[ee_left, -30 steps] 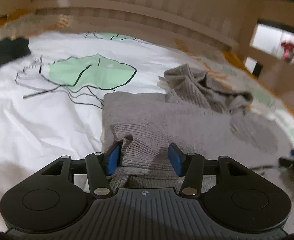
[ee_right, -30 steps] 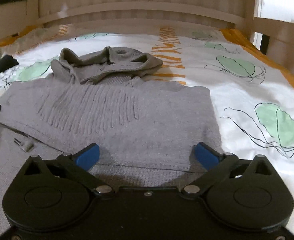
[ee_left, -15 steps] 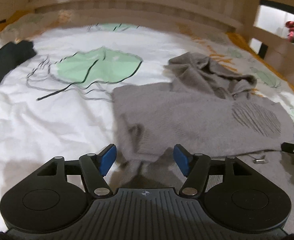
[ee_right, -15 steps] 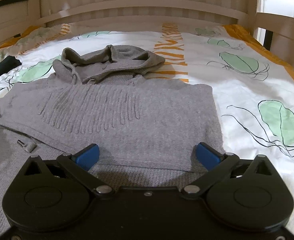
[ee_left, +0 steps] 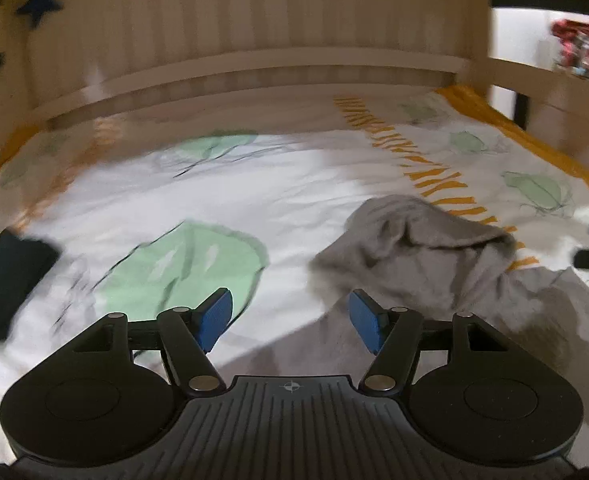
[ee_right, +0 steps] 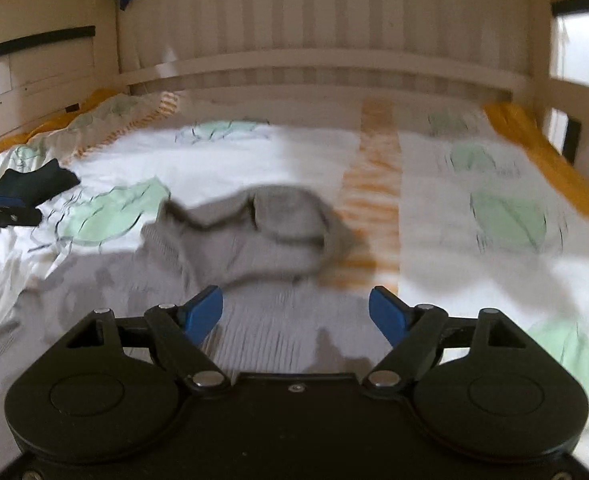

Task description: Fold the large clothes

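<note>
Grey knit sweater (ee_right: 254,248) lies spread on the bed (ee_right: 434,240), its bunched hood (ee_left: 426,236) at the far end, toward the headboard (ee_right: 334,68), and its flatter body running back under both grippers. Both views are blurred, so the fabric edges are hard to trace.

The left gripper (ee_left: 290,320) has its fingers apart with nothing between them, over the sweater's left edge where the knit meets the leaf-print sheet. The right gripper (ee_right: 296,314) is likewise spread and empty, over the ribbed body just short of the hood. A dark garment (ee_left: 6,280) sits well to the left of the sweater.

Likely risks: a pinch here could catch the sheet along with the knit, or take only one layer, so the fold drags crooked. The loose hood may flop and spoil a tidy fold unless flattened first.
</note>
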A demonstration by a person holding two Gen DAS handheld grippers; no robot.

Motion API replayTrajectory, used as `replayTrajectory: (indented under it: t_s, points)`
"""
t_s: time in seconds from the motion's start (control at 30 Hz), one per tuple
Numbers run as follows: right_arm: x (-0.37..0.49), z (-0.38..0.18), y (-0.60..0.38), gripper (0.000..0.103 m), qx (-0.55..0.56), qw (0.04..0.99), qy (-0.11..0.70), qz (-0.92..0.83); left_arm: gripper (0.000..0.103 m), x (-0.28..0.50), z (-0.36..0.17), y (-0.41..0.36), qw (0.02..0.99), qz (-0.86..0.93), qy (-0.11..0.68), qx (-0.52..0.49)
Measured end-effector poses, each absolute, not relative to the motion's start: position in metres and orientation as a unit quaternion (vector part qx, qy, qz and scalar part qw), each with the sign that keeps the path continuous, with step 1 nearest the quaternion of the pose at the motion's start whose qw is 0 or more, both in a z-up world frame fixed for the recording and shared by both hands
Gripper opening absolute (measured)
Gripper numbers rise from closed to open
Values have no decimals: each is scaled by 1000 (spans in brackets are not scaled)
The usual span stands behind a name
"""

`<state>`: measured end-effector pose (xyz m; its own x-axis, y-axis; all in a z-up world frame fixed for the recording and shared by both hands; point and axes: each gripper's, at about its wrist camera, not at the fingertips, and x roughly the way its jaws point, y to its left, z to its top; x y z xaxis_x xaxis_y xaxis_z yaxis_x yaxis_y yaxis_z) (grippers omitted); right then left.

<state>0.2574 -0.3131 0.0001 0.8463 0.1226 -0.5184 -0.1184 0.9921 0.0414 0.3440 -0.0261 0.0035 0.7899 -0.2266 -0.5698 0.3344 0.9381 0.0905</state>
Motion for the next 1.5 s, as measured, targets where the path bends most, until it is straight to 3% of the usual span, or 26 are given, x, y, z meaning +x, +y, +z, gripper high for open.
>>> replayTrajectory:
  t_s: [0.17, 0.57, 0.8, 0.83, 0.87, 0.9, 0.93, 0.97, 1.0, 1.17, 1.5]
  points:
    - [315, -8, -318, 66, -8, 957, 281, 68, 63, 388, -19, -66, 932, -178, 290, 127]
    - [376, -55, -327, 62, -45, 941, 331, 53, 63, 446, -70, -98, 898, -194, 344, 192]
    - [380, -57, -327, 61, -45, 943, 327, 53, 62, 464, -71, -94, 915, -169, 332, 154]
    - [381, -56, -326, 61, -47, 943, 324, 53, 56, 464, -68, -95, 919, -166, 321, 159]
    - [384, -54, -325, 61, -50, 944, 323, 53, 41, 466, -65, -94, 922, -168, 311, 156]
    - [385, -52, -324, 57, -53, 944, 321, 55, 35, 467, -61, -91, 926, -170, 304, 142]
    - [387, -50, -324, 38, -55, 944, 320, 60, 28, 469, -56, -87, 930, -171, 301, 123]
    - [389, -49, -324, 22, -53, 943, 321, 67, 27, 469, -52, -79, 935, -170, 296, 97]
    - [390, -45, -325, 14, -45, 943, 321, 73, 27, 465, -47, -70, 940, -172, 287, 70]
    - [367, -26, -349, 14, 18, 957, 277, 88, 28, 443, -44, -30, 943, -203, 262, 26]
    - [351, -78, -365, 14, 5, 933, 344, 106, 35, 427, -81, -18, 895, -241, 345, 149]
